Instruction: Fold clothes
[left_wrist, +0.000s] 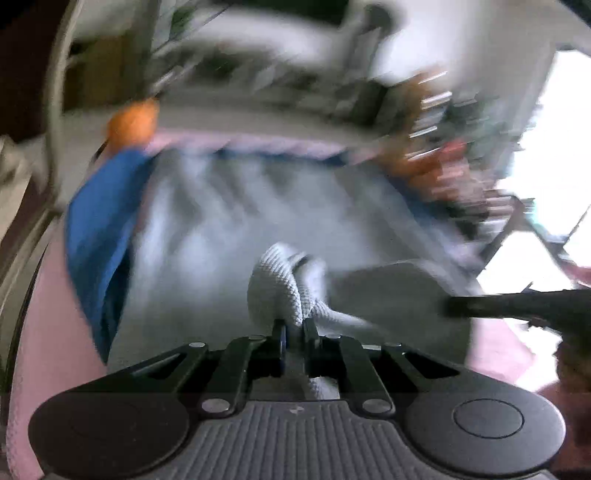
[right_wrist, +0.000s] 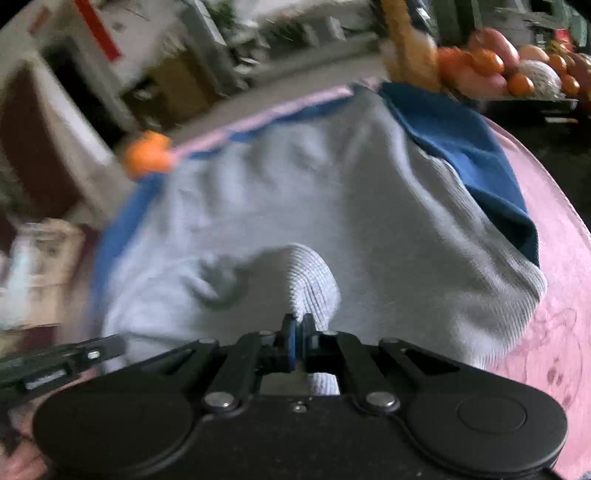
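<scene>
Clearly both grippers are pinching the same pale grey knit garment (right_wrist: 295, 206), which lies spread over a pink cloth (right_wrist: 554, 280) covering the table. The left gripper (left_wrist: 293, 328) has its jaws pressed together on a bunched, waffle-textured fold of the grey fabric, which rises in a lump just ahead of the fingertips and also trails back between the jaws. The right gripper (right_wrist: 297, 326) is likewise clamped on a ribbed fold of the garment, a rounded hump of it standing right in front of the jaws.

Under the grey garment lies a blue piece of clothing (right_wrist: 465, 147), showing along the far edge and both sides of the grey one. An orange round object (right_wrist: 147, 155) sits at the far edge of the table, touching or just beside the blue fabric; blur hides what it is. Beyond the table's far right corner, in the right wrist view, a heap of oranges and other fruit (right_wrist: 517, 66) is visible. Much of the left wrist view is smeared by motion blur.
</scene>
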